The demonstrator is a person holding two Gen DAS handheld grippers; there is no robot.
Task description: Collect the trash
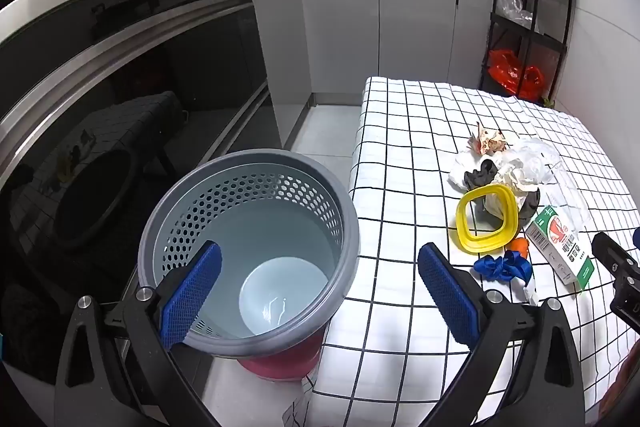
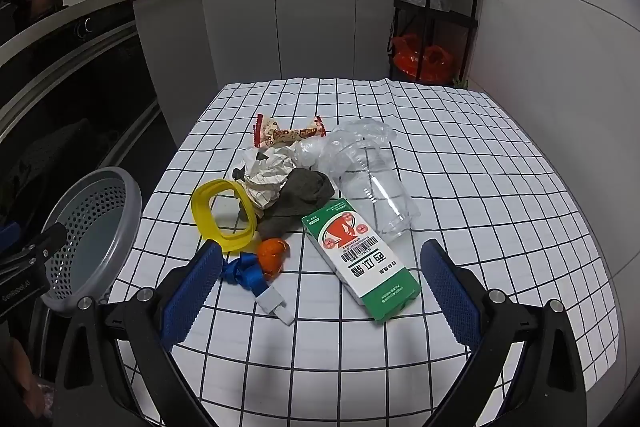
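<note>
Beside the checked table (image 2: 440,163), a grey bin (image 1: 248,251); both grippers' fingers (image 1: 192,295) (image 2: 448,295) apart, empty.

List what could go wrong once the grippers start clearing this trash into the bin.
1. The clear cup lies on its side and may roll or crumple under the fingers.
2. The sock overlaps the crumpled paper, so one grab may drag both.
3. The bin stands off the table's edge; a short drop could miss.
</note>
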